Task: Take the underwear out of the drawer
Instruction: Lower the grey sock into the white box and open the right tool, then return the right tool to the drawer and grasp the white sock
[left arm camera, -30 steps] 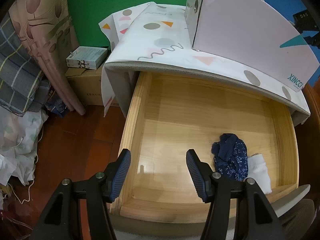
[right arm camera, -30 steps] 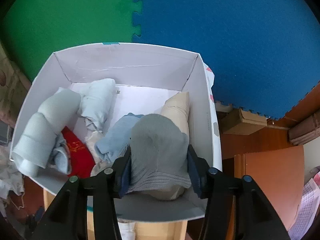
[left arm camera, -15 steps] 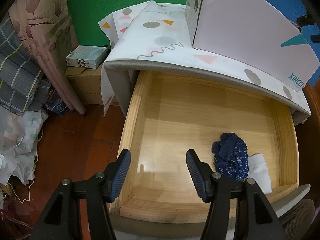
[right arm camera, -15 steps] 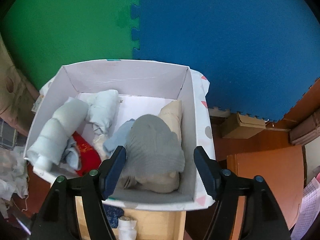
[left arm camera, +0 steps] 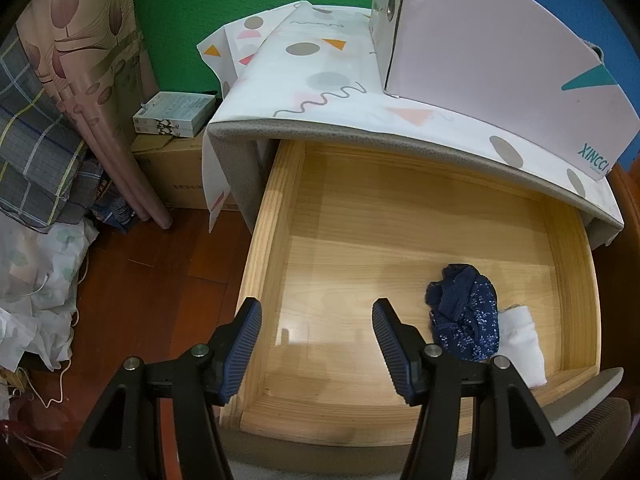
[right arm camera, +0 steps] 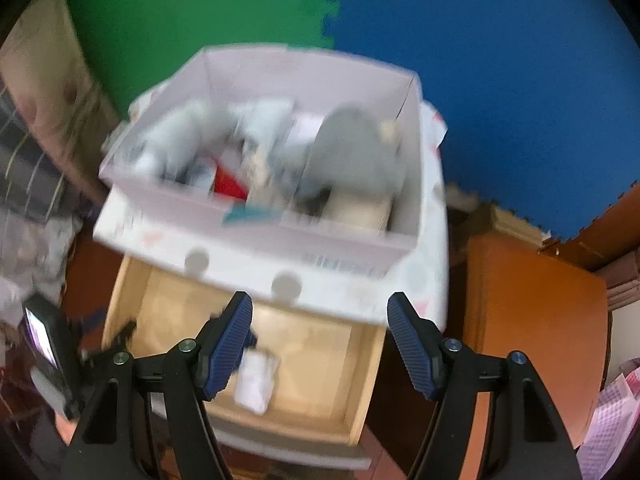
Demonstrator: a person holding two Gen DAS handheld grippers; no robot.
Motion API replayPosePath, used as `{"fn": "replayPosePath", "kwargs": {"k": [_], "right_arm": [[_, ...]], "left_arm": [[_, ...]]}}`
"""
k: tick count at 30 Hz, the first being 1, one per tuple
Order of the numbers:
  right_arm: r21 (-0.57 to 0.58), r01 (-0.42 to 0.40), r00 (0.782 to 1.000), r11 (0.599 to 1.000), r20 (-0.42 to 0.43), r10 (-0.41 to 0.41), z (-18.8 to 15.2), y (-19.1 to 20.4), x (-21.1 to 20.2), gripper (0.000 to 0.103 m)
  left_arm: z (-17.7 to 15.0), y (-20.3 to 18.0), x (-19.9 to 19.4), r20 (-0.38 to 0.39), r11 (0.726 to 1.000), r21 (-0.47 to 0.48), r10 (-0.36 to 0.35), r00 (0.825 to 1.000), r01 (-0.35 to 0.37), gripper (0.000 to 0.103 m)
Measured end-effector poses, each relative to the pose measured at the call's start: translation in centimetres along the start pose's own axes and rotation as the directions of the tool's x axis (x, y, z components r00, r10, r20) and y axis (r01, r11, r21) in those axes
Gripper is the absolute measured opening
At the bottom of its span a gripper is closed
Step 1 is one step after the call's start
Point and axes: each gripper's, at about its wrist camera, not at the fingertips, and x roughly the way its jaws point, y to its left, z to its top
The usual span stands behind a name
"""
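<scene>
The wooden drawer (left arm camera: 400,240) stands pulled out below the cloth-covered cabinet top (left arm camera: 320,80). A crumpled navy patterned underwear (left arm camera: 464,316) lies at its front right, and a folded white piece (left arm camera: 520,344) touches it. My left gripper (left arm camera: 316,344) hangs open over the drawer's front left, holding nothing. The blurred right wrist view shows my right gripper (right arm camera: 320,344) open and empty above the drawer (right arm camera: 320,360), back from the pale box (right arm camera: 280,72). A grey garment (right arm camera: 352,156) lies loose in that box among several other rolled pieces.
A curtain (left arm camera: 80,80), small cartons (left arm camera: 172,112) and piled cloth (left arm camera: 36,280) crowd the floor left of the cabinet. Green and blue foam mats (right arm camera: 480,80) cover the wall behind. Orange-brown wooden furniture (right arm camera: 532,320) stands close on the drawer's right.
My right gripper opened and let go of the grey garment, which stayed in the box. It then drew back and up from the box, so the drawer now shows below. The left gripper stayed still.
</scene>
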Motion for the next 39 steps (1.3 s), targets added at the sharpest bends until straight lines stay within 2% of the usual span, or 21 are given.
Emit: {"fn": "replayPosePath", "kwargs": {"k": [8, 14, 21, 32, 33, 36, 39], "right_arm": [[-0.044, -0.013, 0.986, 0.999, -0.168, 0.006, -5.6, 2.5, 6.5, 0.067], [-0.033, -0.044, 0.951, 0.998, -0.308, 0.032, -8.6, 4.4, 12.8, 0.067], [-0.039, -0.08, 0.907, 0.996, -0.417, 0.056, -10.8, 7.4, 17.6, 0.067], [-0.035, -0.067, 0.877, 0.997, -0.479, 0.043, -12.5, 9.0, 21.8, 0.066], [-0.037, -0.065, 0.876, 0.997, -0.482, 0.039, -12.5, 9.1, 22.0, 0.065], [-0.041, -0.054, 0.874, 0.998, -0.484, 0.027, -12.7, 8.7, 22.4, 0.053], [-0.026, -0.043, 0.872, 0.999, -0.49, 0.025, -13.1, 8.1, 22.8, 0.053]], "left_arm": [[0.0, 0.2, -0.1, 0.003, 1.0, -0.003, 0.002, 1.0, -0.002, 0.059], [0.0, 0.2, -0.1, 0.002, 1.0, -0.002, 0.003, 1.0, -0.003, 0.059], [-0.1, 0.1, 0.0, 0.0, 1.0, -0.002, 0.001, 1.0, -0.001, 0.059], [0.0, 0.1, 0.1, -0.003, 1.0, -0.003, 0.0, 1.0, 0.0, 0.059], [0.0, 0.1, 0.1, -0.003, 1.0, -0.003, 0.0, 1.0, 0.0, 0.059], [0.0, 0.1, 0.1, -0.004, 1.0, -0.002, 0.0, 1.0, 0.0, 0.059], [0.0, 0.0, 0.1, -0.003, 1.0, 0.0, 0.001, 1.0, -0.001, 0.059]]}}
